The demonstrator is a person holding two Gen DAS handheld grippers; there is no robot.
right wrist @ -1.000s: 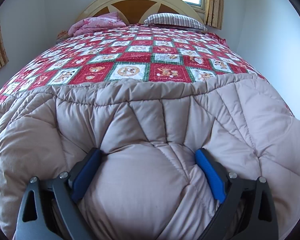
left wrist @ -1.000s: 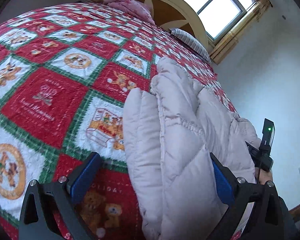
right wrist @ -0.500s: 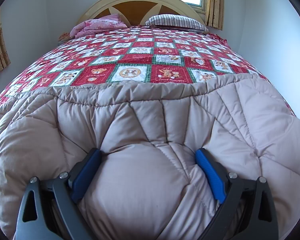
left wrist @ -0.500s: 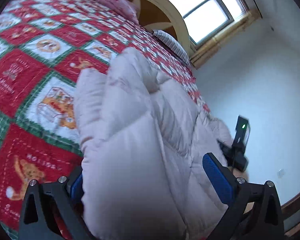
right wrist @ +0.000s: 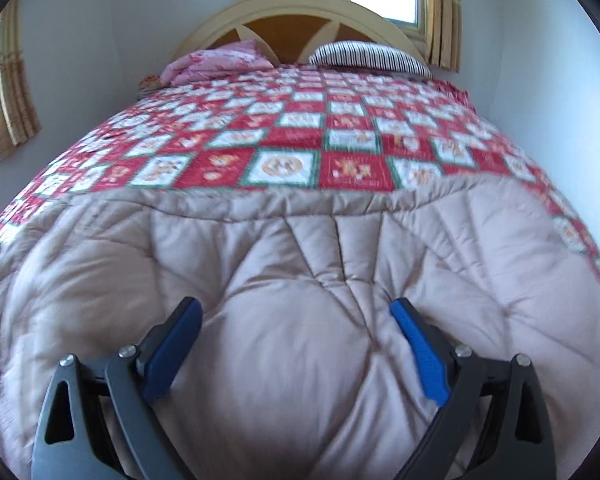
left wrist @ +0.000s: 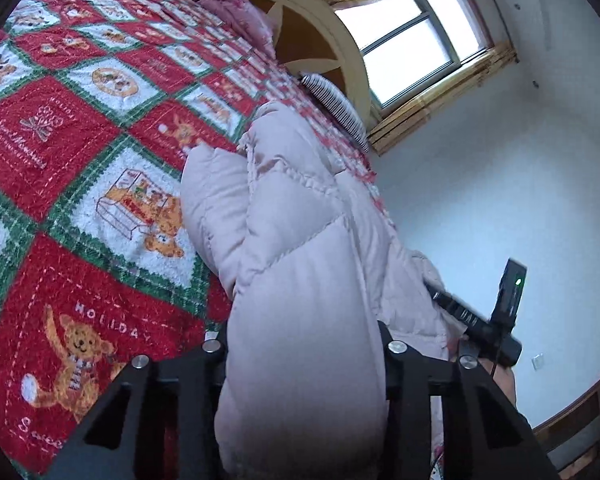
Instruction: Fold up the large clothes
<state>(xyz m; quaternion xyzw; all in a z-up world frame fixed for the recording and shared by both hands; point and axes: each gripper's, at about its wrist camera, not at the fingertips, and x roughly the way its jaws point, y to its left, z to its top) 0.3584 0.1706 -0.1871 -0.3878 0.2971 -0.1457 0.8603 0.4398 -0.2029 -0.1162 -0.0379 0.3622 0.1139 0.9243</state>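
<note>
Bulging between both jaw pairs, the padded coat point(left wrist: 300, 264) point(right wrist: 300, 320) covers the bedspread point(left wrist: 80, 140).

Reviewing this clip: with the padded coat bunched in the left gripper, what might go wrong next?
1. The left gripper pinches a thick puffy wad of the padded coat; slick fabric may slip out mid-fold.
2. The right gripper sits open on the coat, so that side is unheld and could drag or bunch.
3. The lifted part could flop unevenly onto the bedspread.
</note>
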